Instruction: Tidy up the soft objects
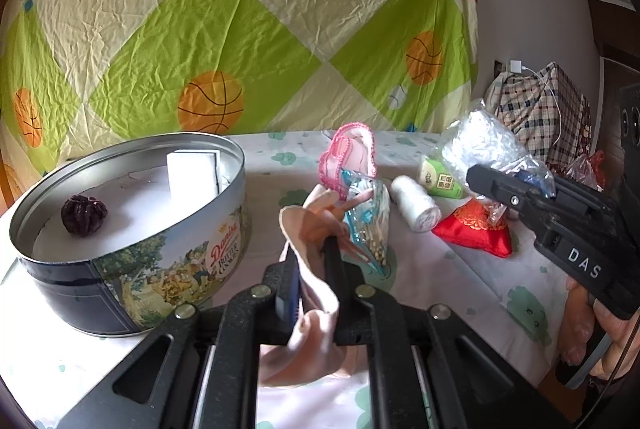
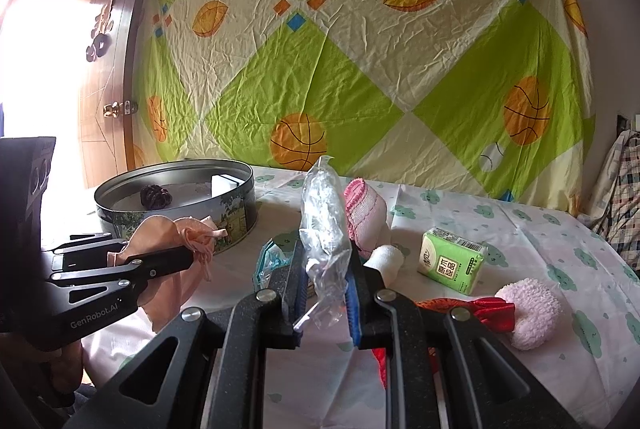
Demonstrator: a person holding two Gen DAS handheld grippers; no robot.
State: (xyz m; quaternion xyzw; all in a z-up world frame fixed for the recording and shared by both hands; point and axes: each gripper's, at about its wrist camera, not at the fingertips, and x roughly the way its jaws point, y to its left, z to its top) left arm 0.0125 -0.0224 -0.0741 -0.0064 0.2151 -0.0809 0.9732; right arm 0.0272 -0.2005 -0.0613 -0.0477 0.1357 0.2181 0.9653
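Left wrist view first: the left gripper [image 1: 316,261] is clamped on one peach cloth pouch [image 1: 316,293], lifted just above the table [image 1: 460,281]. To its left sits one round cookie tin [image 1: 160,265], lid off, with one dark knobbly ball [image 1: 84,215] and one white box [image 1: 194,175] inside. Straight ahead lie one clear bag of cotton swabs [image 1: 370,225], one pink-edged cloth [image 1: 352,159] behind it, one white roll [image 1: 416,203], one green tissue pack [image 1: 440,181] and one red satin pouch [image 1: 476,231]. The right gripper [image 1: 512,189] comes in from the right, pinching one crinkly clear plastic bag [image 1: 480,145] above the red satin pouch.

Over to the right wrist view: the right gripper [image 2: 326,269] is closed narrow on that clear plastic bag [image 2: 324,217], which stands up and blocks part of the pink-edged cloth [image 2: 364,217]. The left gripper [image 2: 188,257] shows at left, gripping the peach cloth pouch [image 2: 172,233] in front of the cookie tin [image 2: 176,197]. The white roll [image 2: 388,259] and the bag of cotton swabs [image 2: 272,257] peek out beside the fingers. The tissue pack [image 2: 450,261] sits clear on the table [image 2: 540,229], and one fluffy pink ball [image 2: 532,313] touches the red satin pouch [image 2: 488,313], half hidden under the gripper.
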